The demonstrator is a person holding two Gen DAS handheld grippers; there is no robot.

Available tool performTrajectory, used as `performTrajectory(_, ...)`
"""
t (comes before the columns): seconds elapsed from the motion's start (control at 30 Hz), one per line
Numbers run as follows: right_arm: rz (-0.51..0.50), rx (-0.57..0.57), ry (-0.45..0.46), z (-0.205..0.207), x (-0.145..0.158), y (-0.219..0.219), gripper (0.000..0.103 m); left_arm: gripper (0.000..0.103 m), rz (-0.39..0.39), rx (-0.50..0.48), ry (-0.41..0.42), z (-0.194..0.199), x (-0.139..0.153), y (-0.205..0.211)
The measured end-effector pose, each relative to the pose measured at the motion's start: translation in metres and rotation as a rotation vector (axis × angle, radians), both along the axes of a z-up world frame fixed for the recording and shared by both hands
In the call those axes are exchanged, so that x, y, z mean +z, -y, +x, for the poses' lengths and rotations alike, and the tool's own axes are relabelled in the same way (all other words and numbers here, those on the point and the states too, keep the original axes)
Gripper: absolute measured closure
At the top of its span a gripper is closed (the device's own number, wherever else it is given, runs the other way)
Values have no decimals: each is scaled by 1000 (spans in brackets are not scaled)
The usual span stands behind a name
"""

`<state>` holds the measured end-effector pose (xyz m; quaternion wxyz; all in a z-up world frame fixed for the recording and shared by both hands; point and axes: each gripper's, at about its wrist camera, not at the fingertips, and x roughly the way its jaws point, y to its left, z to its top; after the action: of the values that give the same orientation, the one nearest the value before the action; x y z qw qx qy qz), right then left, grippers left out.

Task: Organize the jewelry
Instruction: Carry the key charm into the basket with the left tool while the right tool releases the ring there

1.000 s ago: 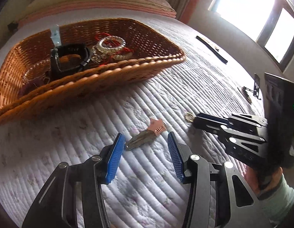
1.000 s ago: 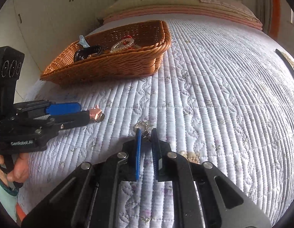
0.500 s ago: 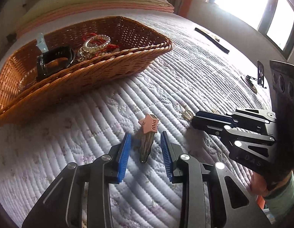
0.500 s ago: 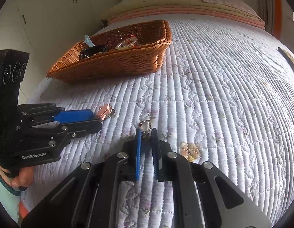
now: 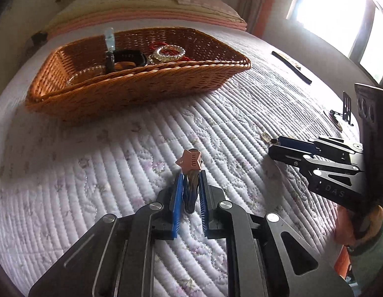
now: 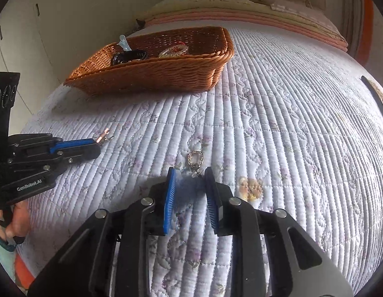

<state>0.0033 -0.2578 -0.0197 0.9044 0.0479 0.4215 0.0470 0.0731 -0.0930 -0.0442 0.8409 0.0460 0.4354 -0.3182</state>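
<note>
A hair clip with a pink star head [image 5: 190,163] lies on the quilted bed, its metal body between my left gripper's [image 5: 189,176] blue pads. The jaws are closing and press on its sides. Seen from the right wrist, the left gripper [image 6: 98,144] has the pink clip [image 6: 103,135] at its tip. My right gripper [image 6: 190,173] is opening, pads apart. A small gold ring pendant [image 6: 196,159] lies on the quilt just ahead of its tips, its lower end between them, untouched. The left wrist view shows the right gripper [image 5: 274,148] beside the pendant [image 5: 265,137]. The wicker basket [image 5: 142,74] [image 6: 154,66] stands beyond.
The basket holds a black band [image 5: 128,57], beaded bracelets [image 5: 169,52] and a pale blue clip [image 5: 109,39]. A pale gold piece [image 6: 250,188] lies right of my right gripper. A black strip [image 5: 291,66] and a small black stand [image 5: 347,106] lie near the bed's right edge.
My left gripper slid forward over the star clip, which turned lengthwise, and its jaws closed in on it. My right gripper's jaws parted, leaving the pendant on the quilt.
</note>
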Motion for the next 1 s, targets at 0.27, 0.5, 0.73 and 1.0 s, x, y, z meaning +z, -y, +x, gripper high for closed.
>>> performTrajectory(0.27, -74, -10, 16, 6, 2, -10, 95, 92, -73, 20, 27, -6, 12, -9)
performTrajectory(0.5, 22, 5, 126, 1, 50, -7, 95, 92, -137, 35, 126, -13, 58, -20)
performTrajectory(0.73, 156, 69, 251, 47, 120, -9, 95, 92, -197, 90, 230, 22, 111, -27)
performTrajectory(1.0, 137, 64, 240, 141, 132, -33, 95, 92, -190, 199, 200, 101, 107, -36)
